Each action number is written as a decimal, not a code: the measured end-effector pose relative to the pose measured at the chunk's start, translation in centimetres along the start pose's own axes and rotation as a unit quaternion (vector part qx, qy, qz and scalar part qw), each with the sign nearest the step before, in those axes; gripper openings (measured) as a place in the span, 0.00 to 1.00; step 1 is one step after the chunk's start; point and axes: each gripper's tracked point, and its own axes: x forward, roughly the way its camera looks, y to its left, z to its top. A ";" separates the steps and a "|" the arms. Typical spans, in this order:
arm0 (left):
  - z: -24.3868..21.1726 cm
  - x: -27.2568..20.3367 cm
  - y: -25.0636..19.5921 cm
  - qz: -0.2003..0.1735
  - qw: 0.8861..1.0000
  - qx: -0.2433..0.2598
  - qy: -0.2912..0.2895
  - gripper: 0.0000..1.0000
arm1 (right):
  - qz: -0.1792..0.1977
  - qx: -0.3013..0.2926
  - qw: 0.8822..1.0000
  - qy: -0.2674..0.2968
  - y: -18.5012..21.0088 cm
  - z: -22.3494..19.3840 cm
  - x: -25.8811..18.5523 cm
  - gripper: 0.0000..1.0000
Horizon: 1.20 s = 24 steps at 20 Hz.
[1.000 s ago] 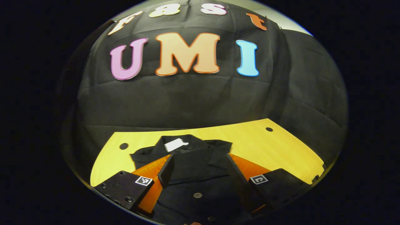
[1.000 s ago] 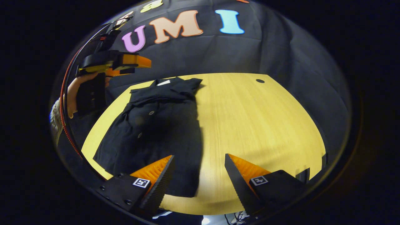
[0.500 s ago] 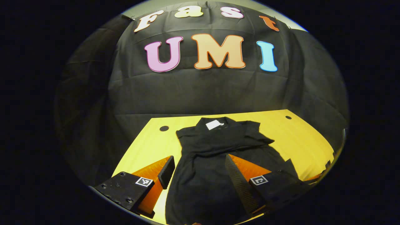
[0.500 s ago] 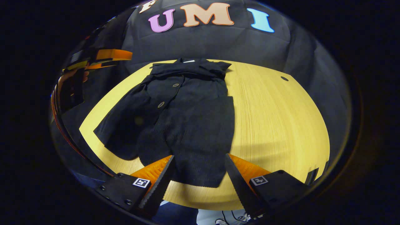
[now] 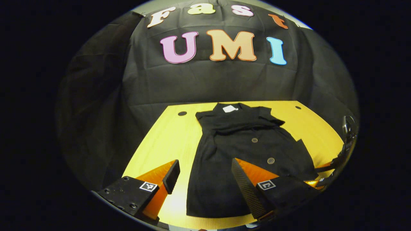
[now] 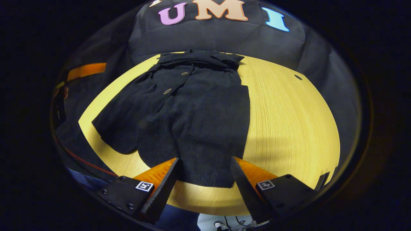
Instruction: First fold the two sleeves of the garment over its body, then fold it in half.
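Garment [image 5: 237, 150] lies flat on the surface [image 5: 160, 144], sleeves look folded in; you've pulled both tools back toward its hem, left tool [image 5: 205, 175] and right tool [image 6: 204, 175] released, half-fold next.

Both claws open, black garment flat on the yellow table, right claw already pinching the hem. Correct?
Not quite. The right claw is open above the garment's near hem, with its fingers apart and gripping nothing, as the right gripper view shows. The rest holds: the left claw is open too, and the garment lies on the yellow table.
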 end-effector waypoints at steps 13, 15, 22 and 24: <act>-13.3 -1.7 -2.3 -0.010 0.991 -0.019 0.128 0.96 | 0.000 0.002 1.000 -0.002 -0.1 0.2 0.3 1.00; -13.9 -1.2 -2.3 -0.006 0.990 -0.030 0.137 0.97 | 0.000 0.002 1.000 0.001 0.0 0.2 0.3 1.00; -15.2 -0.8 -2.2 -0.001 0.987 -0.033 0.158 0.98 | -0.001 0.005 1.000 0.002 0.0 0.2 0.2 1.00; -15.3 -1.0 -2.2 -0.003 0.987 -0.035 0.156 0.98 | -0.002 0.008 1.000 -0.001 -0.1 0.2 0.2 1.00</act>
